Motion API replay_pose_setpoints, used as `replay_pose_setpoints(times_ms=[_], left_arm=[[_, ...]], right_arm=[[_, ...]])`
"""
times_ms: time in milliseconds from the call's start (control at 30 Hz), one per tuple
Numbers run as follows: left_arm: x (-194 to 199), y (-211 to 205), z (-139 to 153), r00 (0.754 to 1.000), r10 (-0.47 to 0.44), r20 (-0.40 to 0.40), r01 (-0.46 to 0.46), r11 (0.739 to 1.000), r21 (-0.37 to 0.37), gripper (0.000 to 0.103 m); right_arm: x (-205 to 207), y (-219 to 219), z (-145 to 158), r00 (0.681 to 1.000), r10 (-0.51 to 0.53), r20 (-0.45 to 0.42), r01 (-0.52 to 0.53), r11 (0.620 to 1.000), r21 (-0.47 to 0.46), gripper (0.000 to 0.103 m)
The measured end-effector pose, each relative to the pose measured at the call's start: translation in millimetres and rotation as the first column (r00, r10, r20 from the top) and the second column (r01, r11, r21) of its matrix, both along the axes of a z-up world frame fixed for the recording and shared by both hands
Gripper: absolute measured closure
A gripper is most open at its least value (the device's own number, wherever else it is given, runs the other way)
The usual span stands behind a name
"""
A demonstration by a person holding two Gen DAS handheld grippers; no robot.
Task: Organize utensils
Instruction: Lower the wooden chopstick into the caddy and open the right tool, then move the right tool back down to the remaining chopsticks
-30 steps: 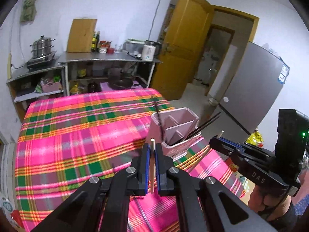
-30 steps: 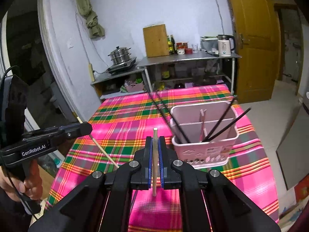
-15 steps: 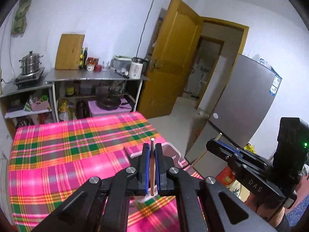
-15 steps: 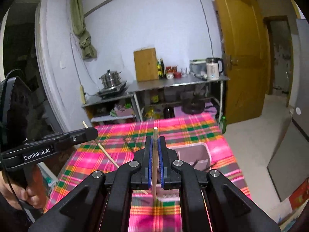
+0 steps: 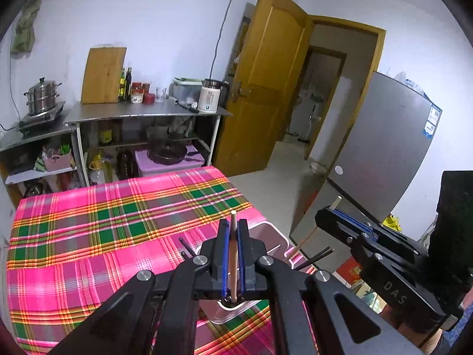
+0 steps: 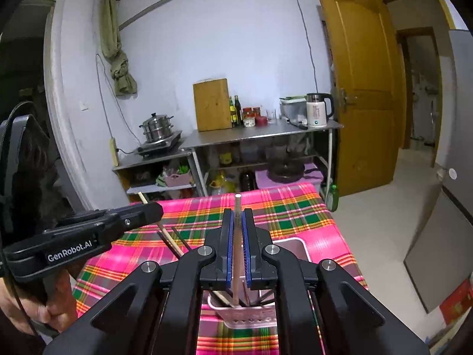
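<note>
My left gripper point(image 5: 233, 227) is shut on an upright wooden chopstick point(image 5: 233, 266). Its lower end points down at the pink utensil holder point(image 5: 276, 233) just below the fingers. My right gripper point(image 6: 237, 216) is likewise shut on a second wooden chopstick point(image 6: 236, 266), whose lower end reaches into the pink utensil holder point(image 6: 295, 244). Several black chopsticks point(image 6: 177, 236) lean out of that holder. Each view shows the other hand's gripper close by: the right gripper point(image 5: 328, 216) and the left gripper point(image 6: 153, 208), both over the holder.
The holder stands near the right edge of a table with a pink plaid cloth point(image 5: 88, 236). Behind it is a steel counter point(image 6: 260, 134) with a kettle, jars, a cutting board and a pot. A yellow door point(image 5: 266, 88) and a grey fridge point(image 5: 384, 153) are at the right.
Both grippers rose and came in over the holder, each still shut on its chopstick. The holder slid from ahead of the fingers to beneath them, mostly hidden.
</note>
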State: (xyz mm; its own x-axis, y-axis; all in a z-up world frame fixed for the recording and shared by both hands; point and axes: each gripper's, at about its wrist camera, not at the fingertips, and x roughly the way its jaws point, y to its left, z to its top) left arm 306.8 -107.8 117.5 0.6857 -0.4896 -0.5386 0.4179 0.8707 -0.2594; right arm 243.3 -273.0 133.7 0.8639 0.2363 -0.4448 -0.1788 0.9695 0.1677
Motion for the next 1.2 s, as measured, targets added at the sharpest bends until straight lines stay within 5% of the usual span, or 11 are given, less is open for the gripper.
replay_pose_setpoints(times_ms=[600,1200], left_arm=[[4,-9,-39,0.998,-0.039,-0.042,0.040,0.998,0.040,0.098],[-45,24,-17,1.000,0.001,0.028,0.000,1.000,-0.008,0.097]], right_arm=[[21,13,-49,0.994,0.033,-0.105,-0.039,0.998,-0.058,0.097],[-19,8,-31,0.997,0.018,-0.069,-0.020,0.999,-0.032,0.091]])
